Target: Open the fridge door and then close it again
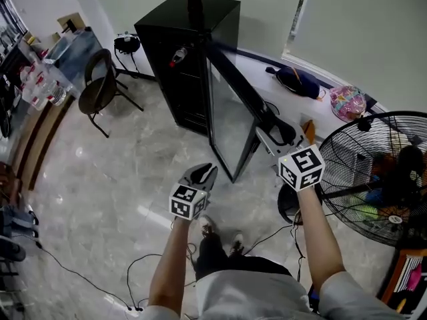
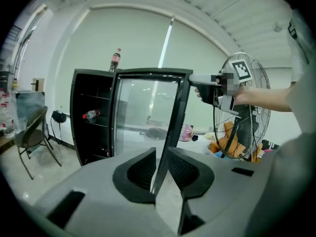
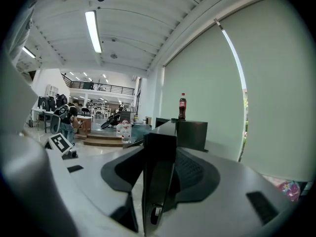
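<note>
Head view: looking down on the fridge point(image 1: 180, 52) at the far middle of the floor, with its glass door point(image 1: 230, 112) swung wide toward the near right. Gripping the door's free edge with the right tongs point(image 1: 272, 137), just left of the fan point(image 1: 380, 172). Hanging the left tongs point(image 1: 204, 174) low and near, well apart from the door and touching nothing.

Left gripper view: showing the left tongs point(image 2: 162, 154) almost closed, down to a slit, and carrying nothing. Beyond them, catching the fridge's dark shelves at left, the door in the middle, and the right tongs point(image 2: 193, 79) meeting the door high on its free edge.

Right gripper view: clamping the right tongs point(image 3: 160, 154) on the door's dark edge, apparently pressing with both pads. Looking along the door to the fridge top and the bottle point(image 3: 182, 106) standing there, far off.

Judging from so wide a swing: finishing the opening half, or just about to begin the closing half. Calling next, most likely, for pushing the gripped edge in an arc to the left and far, back toward the fridge. Following the hinge's curve rather than forcing a straight line, and slowing before contact. Seating the door without jolting the bottle on top, and only then letting go.
</note>
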